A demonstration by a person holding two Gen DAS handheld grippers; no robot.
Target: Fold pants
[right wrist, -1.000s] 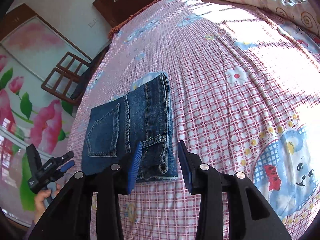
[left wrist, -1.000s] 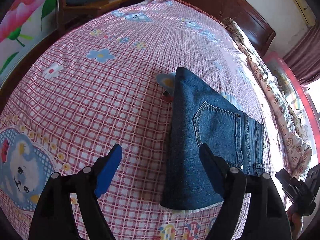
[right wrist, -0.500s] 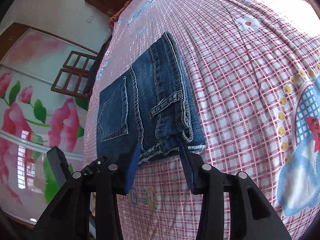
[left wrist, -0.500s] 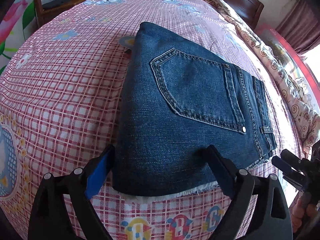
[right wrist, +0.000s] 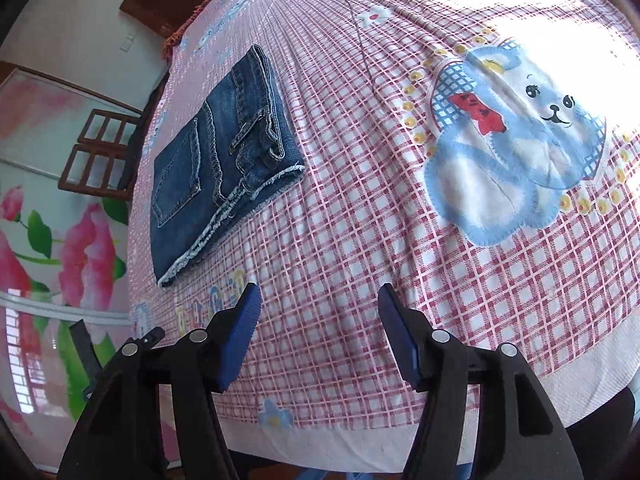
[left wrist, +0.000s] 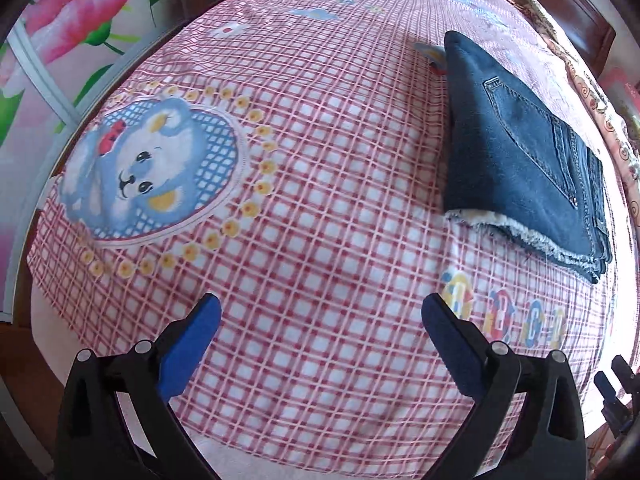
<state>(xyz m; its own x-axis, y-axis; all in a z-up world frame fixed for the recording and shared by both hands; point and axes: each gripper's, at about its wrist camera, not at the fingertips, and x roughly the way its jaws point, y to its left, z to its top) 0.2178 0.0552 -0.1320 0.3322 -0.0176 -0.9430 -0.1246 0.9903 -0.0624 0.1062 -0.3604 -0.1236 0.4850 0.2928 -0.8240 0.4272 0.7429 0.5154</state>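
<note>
The dark blue jeans [left wrist: 516,160] lie folded into a compact stack on the pink checked bedsheet [left wrist: 320,200], back pocket up, frayed hems toward me. In the right wrist view the same folded jeans [right wrist: 216,160] sit at the upper left. My left gripper [left wrist: 320,312] hovers over bare sheet to the left of and nearer than the jeans, its jaws wide and still opening, nothing between them. My right gripper [right wrist: 318,300] hangs over the sheet right of and nearer than the jeans, jaws opening, nothing between them either.
A blue bear print [left wrist: 152,172] decorates the sheet; another bear print [right wrist: 520,140] shows in the right wrist view. A wooden chair [right wrist: 100,152] stands past the bed's far side by a flowered wall panel [right wrist: 48,240]. The bed's near edge [right wrist: 360,444] lies just below my grippers.
Both grippers have drawn back off the jeans' hem edge toward the bed's near edge and opened wider. The jeans stay folded on the sheet, now apart from both.
</note>
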